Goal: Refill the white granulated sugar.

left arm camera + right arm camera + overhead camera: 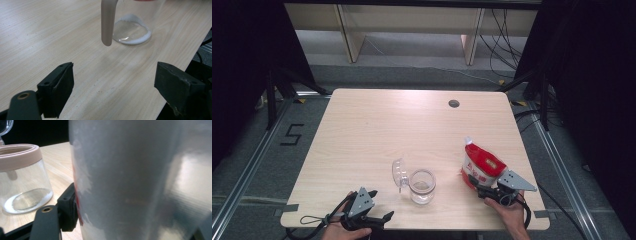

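Red-and-white pouch (479, 167) with a white spout at its top stands on the right part of the table (377, 130), a little in from the near edge. The right gripper (477, 189) sits at its near side, held by a hand (511, 212) coming up from the bottom right. In the right gripper view the pouch's pale back (135, 180) rises between the two black jaws, and the left jaw lies against its side; the other jaw is hidden at the picture's corner, so a firm hold cannot be told for sure, though the jaws look set around the pouch.

Left of the pouch, near the middle of the near half of the table, stands a clear glass jar (422, 186) with a pale pink rim and a little white powder on its bottom. Its clear lid (399, 175) is swung open, standing up on the jar's far-left side.

The left gripper (382, 206) rests low at the near-left edge, held by the other hand (343, 231), well apart from the jar. In the left gripper view its jaws stand wide apart with bare tabletop between them, and the jar's base (131, 32) lies beyond.
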